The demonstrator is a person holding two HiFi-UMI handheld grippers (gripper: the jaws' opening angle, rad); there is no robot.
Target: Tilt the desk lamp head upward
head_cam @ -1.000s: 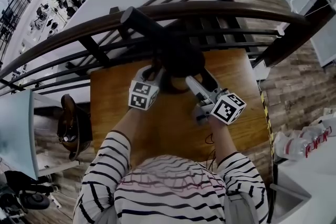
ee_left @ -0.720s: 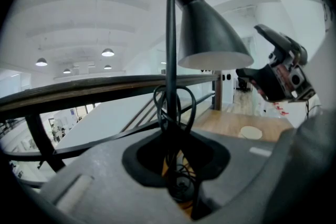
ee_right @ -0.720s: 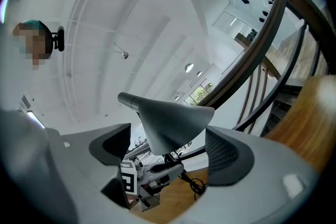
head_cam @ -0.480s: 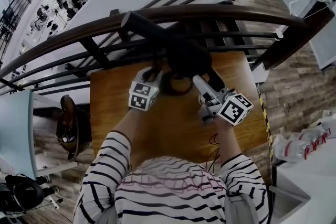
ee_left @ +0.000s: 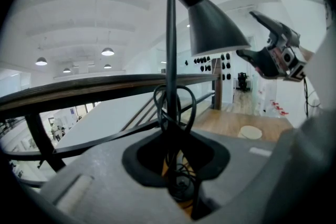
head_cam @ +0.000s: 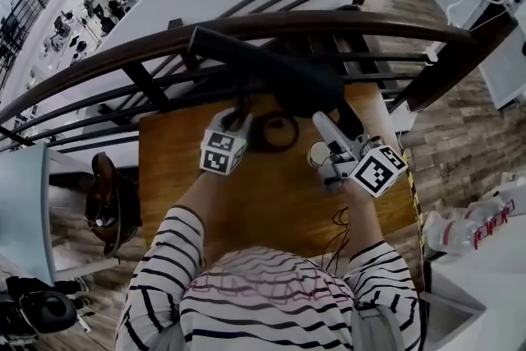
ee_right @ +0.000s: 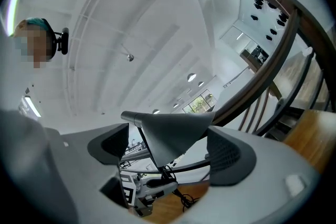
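The black desk lamp has a cone-shaped head (head_cam: pixel 306 86) on a long arm above the wooden table (head_cam: pixel 181 185). My left gripper (head_cam: pixel 243 117) is shut on the lamp's thin upright stem (ee_left: pixel 170 76), low down near the coiled cable (ee_left: pixel 176 105) and the ring-shaped base (head_cam: pixel 275 132). My right gripper (head_cam: pixel 335 121) reaches up under the head from the right. In the right gripper view the head (ee_right: pixel 170 131) shows between the jaws of the right gripper (ee_right: pixel 163 149). Those jaws are opening and their pads stand clear of it.
A dark curved wooden railing (head_cam: pixel 329 19) runs just behind the table, close to the lamp arm. A pale round disc (head_cam: pixel 319 153) lies on the table beside my right gripper. A white counter with plastic bottles (head_cam: pixel 481 224) stands at the right.
The lamp head has swung right, uncovering the ring base and a pale disc. My right gripper has drawn back to the right and opened wider. The left gripper has stayed put.
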